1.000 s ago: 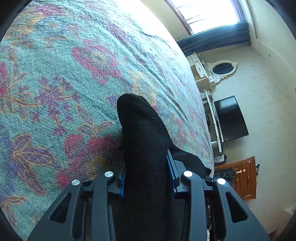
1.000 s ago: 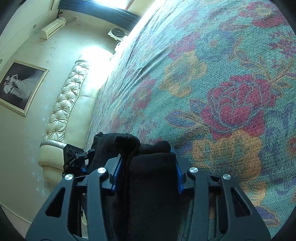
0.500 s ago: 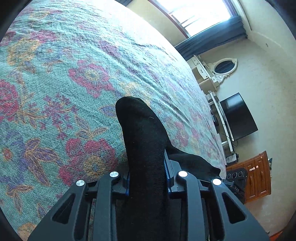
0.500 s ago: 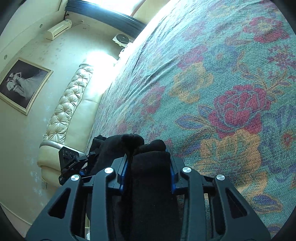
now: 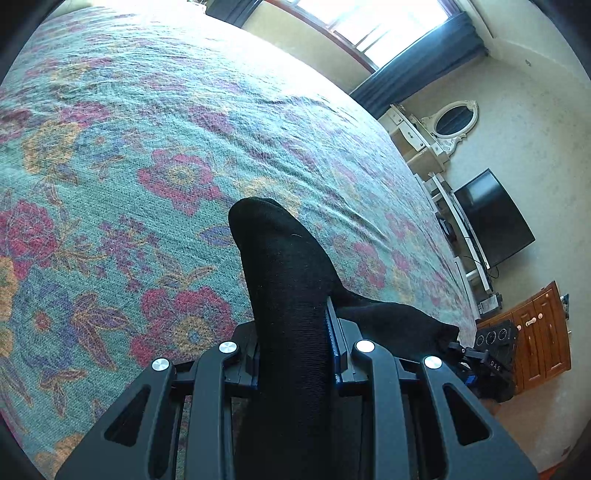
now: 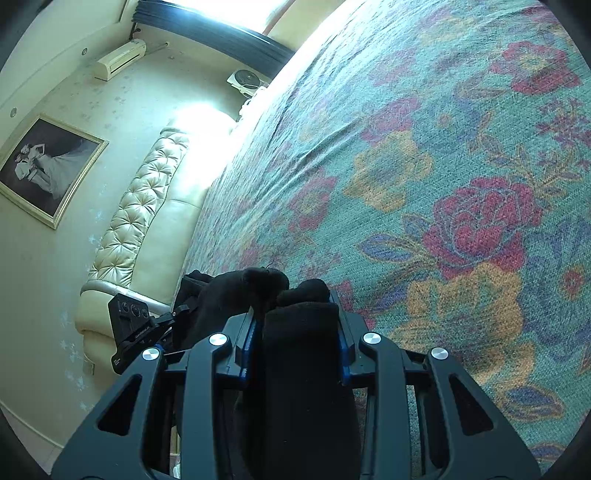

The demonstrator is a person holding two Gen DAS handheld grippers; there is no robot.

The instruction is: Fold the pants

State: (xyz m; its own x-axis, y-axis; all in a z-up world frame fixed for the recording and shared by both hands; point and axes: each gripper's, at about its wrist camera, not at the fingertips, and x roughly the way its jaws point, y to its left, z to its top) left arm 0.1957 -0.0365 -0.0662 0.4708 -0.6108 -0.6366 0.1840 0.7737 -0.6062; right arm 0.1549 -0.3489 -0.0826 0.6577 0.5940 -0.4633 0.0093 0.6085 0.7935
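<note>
Both grippers, left and right, clench bunched black fabric pants above the teal floral woven bedspread (nothing between them). Since before, more bedspread shows beyond them.

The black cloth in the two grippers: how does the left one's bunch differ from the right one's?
In the left gripper the black pants poke far forward as one tall rounded tongue. In the right gripper the pants end short, in lumpy bunches spilling leftward. Shared: both jaws are shut on the same cloth, above the floral bedspread.

Daylight from the window glares, perhaps overexposed; fisheye edges warp darkly.
</note>
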